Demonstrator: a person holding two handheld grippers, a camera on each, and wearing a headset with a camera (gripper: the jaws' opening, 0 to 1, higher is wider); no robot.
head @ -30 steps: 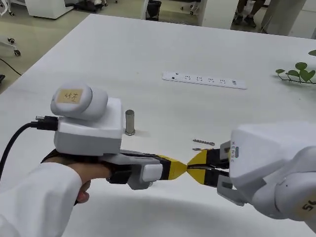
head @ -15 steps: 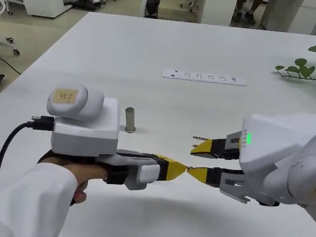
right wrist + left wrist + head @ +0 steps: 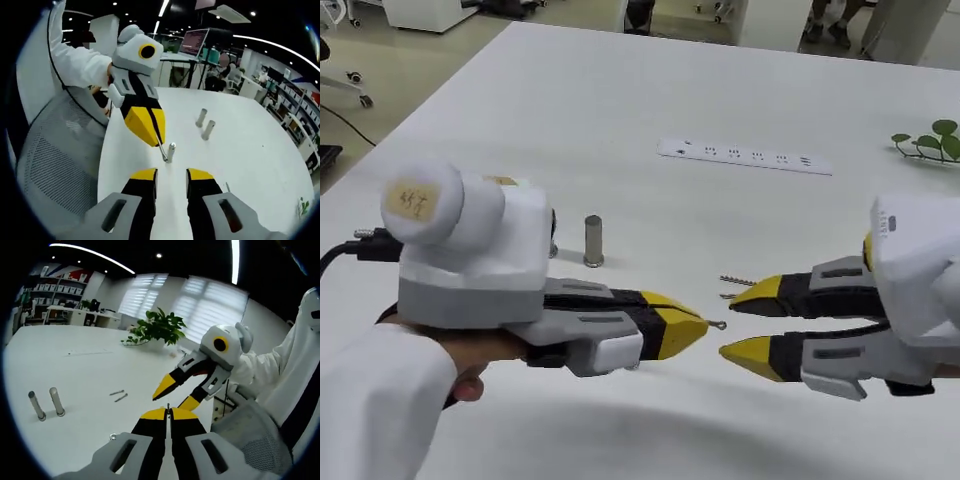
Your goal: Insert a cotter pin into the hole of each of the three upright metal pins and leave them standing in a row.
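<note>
White table (image 3: pixel 620 120), open office behind, and the power strip (image 3: pixel 745 157) lying across the far side is your landmark. The right gripper view has all three metal pins (image 3: pixel 208 130) upright on your side of that power strip, and the nearest metal pin (image 3: pixel 171 151) stands just beside the tip of your left gripper (image 3: pixel 692 328). That gripper is clamped tight on a cotter pin (image 3: pixel 717 324), which pokes out past the yellow tips with its loop end showing. Your right gripper (image 3: pixel 172 172) is spread wide with nothing in it, facing the left one, nearer you than the power strip's middle. The loose cotter pins (image 3: pixel 737 283) lie between it and the power strip. Here's where I'd worry: nothing is steadying that nearest metal pin, so if you push the cotter pin in even a bit off line, it'll probably just tip the thing over. The cotter pin is also thin and pinched at one end, so it could swivel or slip in the jaws the moment it meets metal. I can't make out the hole from here either, so you could be poking at the wrong face.
</note>
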